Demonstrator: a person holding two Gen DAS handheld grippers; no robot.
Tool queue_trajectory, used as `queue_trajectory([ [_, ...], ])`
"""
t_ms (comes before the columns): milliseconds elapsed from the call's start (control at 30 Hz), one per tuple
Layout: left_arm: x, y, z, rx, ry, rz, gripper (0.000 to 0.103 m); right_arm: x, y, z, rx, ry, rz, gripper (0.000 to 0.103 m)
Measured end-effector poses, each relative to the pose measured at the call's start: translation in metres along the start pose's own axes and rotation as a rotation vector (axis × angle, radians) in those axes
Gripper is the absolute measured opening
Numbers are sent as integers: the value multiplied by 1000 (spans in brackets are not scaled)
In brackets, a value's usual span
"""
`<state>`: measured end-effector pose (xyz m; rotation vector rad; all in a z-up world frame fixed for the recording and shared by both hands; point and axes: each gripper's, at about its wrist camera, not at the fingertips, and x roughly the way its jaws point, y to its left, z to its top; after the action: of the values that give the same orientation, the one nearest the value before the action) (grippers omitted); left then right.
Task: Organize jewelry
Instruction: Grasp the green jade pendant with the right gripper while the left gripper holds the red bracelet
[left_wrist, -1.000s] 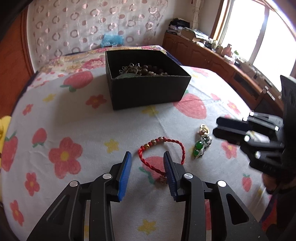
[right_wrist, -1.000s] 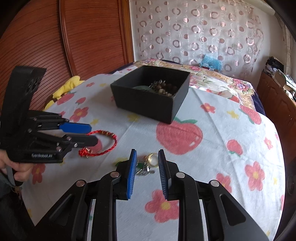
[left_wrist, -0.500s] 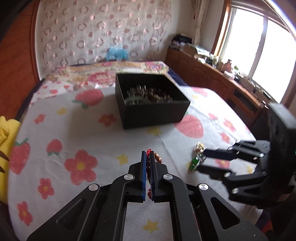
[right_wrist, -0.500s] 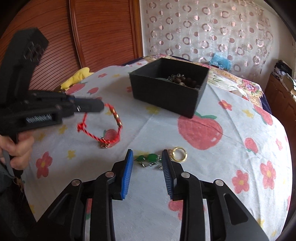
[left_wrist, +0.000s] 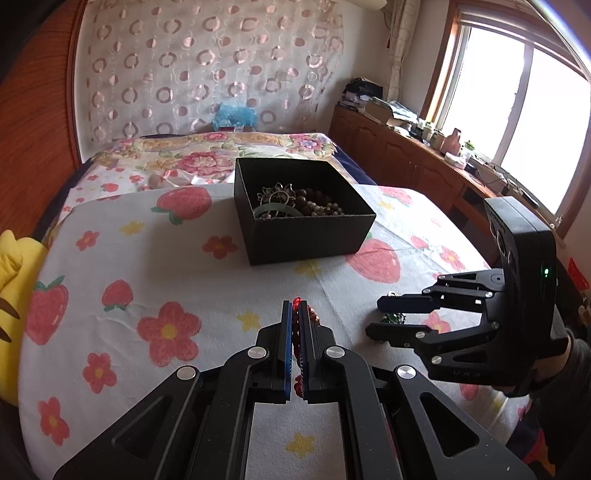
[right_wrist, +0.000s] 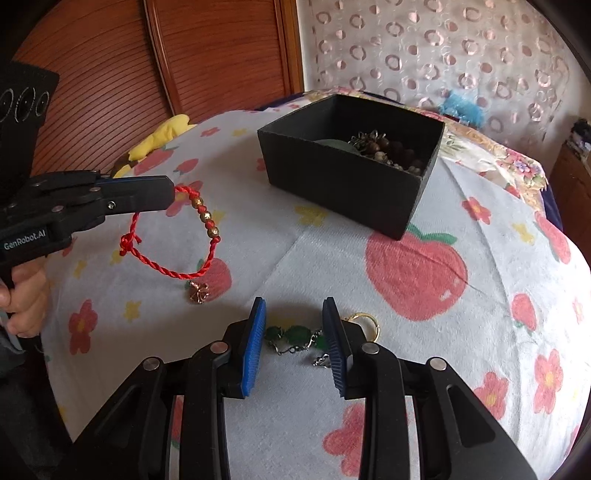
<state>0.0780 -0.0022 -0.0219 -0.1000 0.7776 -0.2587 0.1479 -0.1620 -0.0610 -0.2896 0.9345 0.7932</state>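
- The left gripper (left_wrist: 294, 325) is closed on the red cord bracelet (right_wrist: 173, 236); its blue fingers (left_wrist: 286, 347) meet with only the red cord pinched between them.
- In the right wrist view the bracelet hangs from those fingertips as an open loop, clear of the cloth as far as can be told, with gold beads along one side and a small metal charm (right_wrist: 199, 291) dangling at the bottom.
- The right gripper (right_wrist: 295, 332) stands part open with nothing held; its jaws have just been opening, and its fingers (right_wrist: 255, 343) sit on either side of the green stone chain (right_wrist: 291, 338).
- That chain lies flat on the flowered cloth (right_wrist: 424, 332), and a gold ring (right_wrist: 365, 325) lies just beyond the right fingertip; whether ring and chain are joined is hard to tell.
- The black box (left_wrist: 306, 236) sits open on the cloth, well beyond both grippers, with dark wooden beads, a silver filigree piece and a green bangle inside.
- A hand (right_wrist: 24, 295) holds the left gripper's handle at the left edge of the right wrist view.
- A yellow soft toy (right_wrist: 162, 136) lies at the far left edge of the cloth.
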Motion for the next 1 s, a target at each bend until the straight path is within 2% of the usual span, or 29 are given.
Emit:
queue_trajectory([
  [433, 7, -4, -3, 6, 17, 5, 2, -18, -3, -18, -26, 30, 10, 34],
  [600, 9, -5, -2, 16, 21, 4, 2, -22, -10, -22, -19, 32, 9, 45],
  [933, 9, -6, -1, 21, 18, 6, 2, -25, -7, -33, -49, 35, -42, 45],
  [1000, 10, -6, -1, 21, 18, 7, 2, -25, -6, -37, -54, 27, -58, 39],
])
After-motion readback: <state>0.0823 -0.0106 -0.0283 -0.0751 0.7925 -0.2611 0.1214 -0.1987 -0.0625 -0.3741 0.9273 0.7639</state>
